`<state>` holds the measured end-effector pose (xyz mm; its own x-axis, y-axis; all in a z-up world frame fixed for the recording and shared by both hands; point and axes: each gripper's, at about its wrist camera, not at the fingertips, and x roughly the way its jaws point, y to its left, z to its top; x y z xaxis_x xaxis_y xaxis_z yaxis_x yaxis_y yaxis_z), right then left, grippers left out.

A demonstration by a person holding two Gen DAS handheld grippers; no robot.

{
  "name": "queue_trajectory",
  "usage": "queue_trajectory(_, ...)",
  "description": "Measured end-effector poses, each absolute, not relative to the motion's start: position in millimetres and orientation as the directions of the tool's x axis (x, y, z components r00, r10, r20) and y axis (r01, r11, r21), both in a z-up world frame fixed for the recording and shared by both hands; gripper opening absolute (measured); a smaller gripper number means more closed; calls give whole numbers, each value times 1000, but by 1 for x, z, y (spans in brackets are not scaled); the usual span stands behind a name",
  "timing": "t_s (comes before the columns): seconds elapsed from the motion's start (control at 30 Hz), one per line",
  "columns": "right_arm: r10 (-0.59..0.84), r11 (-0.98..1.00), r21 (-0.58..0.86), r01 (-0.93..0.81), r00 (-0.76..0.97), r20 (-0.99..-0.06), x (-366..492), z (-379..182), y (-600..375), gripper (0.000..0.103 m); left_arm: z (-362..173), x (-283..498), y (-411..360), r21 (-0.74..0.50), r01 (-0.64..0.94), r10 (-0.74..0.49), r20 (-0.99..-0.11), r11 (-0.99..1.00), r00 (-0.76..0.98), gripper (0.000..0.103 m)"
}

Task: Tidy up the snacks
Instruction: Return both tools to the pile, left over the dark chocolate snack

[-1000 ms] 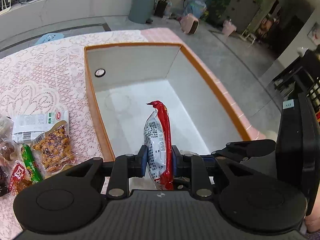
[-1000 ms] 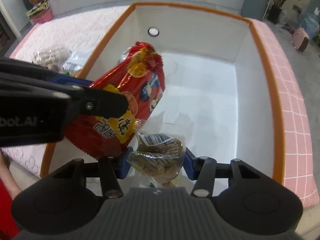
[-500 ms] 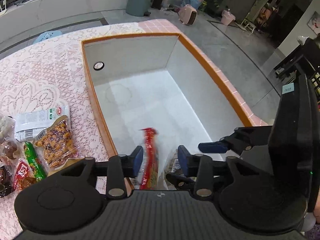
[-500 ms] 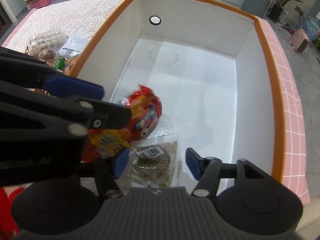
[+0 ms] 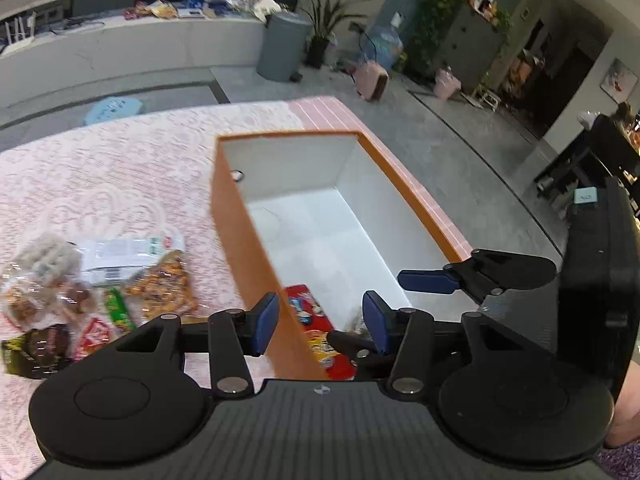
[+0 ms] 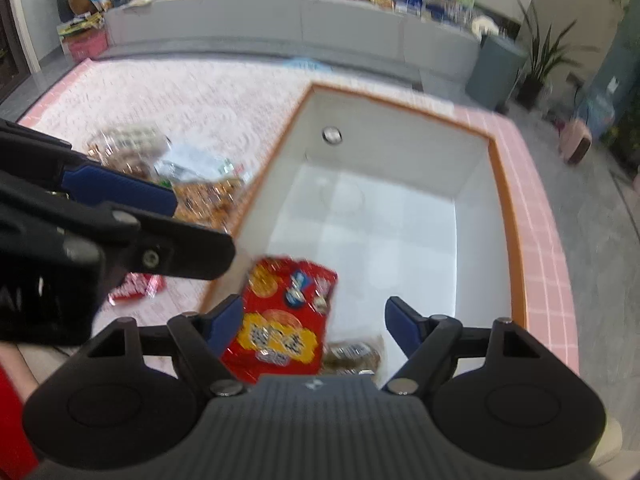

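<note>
Progress: two snacks lie inside the box (image 6: 508, 216). A red packet (image 6: 280, 320) rests flat on the box floor at the near end, against the left wall; a clear packet (image 6: 352, 356) of brownish pieces lies just beside it, toward the box's middle. The rest of the box floor is bare.

Outstanding: a heap of snacks (image 5: 80, 288) sits on the table (image 5: 100, 176) outside the box's left wall. It includes a clear bag of orange-brown pieces (image 5: 164, 284), a green stick packet (image 5: 118, 308), a white packet (image 5: 128, 252) and dark wrapped items. In my judgement the task is at an early stage, with most items yet to be boxed.

Left gripper (image 5: 318, 324): fingers parted and opening, nothing held; it hangs over the box's left wall. Right gripper (image 6: 316, 320): fingers wide and opening, nothing held; it hangs above the two packets.

Writing: the red packet carries yellow panels with characters and cartoon figures, too blurred to read. The white packet shows a small red mark, illegible. No brand can be confirmed.
</note>
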<state>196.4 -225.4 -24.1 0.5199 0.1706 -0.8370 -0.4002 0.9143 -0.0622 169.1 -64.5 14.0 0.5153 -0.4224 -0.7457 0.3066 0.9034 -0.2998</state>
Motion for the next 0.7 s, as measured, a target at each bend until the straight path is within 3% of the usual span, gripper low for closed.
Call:
queue_trajectory(0.3, 263, 912, -20, -410, 620, -740, 173, -6, -193, 78, 23, 144, -20, -200, 231, -303, -709, 952, 637, 56)
queue_trajectory(0.53, 357, 902, 84, -423, 624, -695, 164, -12, -167, 78, 9, 132, 20, -194, 154, -246, -683, 969, 688, 56)
queue_trajectory(0.7, 383, 893, 84, -442, 651, -656, 156, -23, -146, 78, -7, 127, 47, -188, 105, -206, -679, 977, 704, 56)
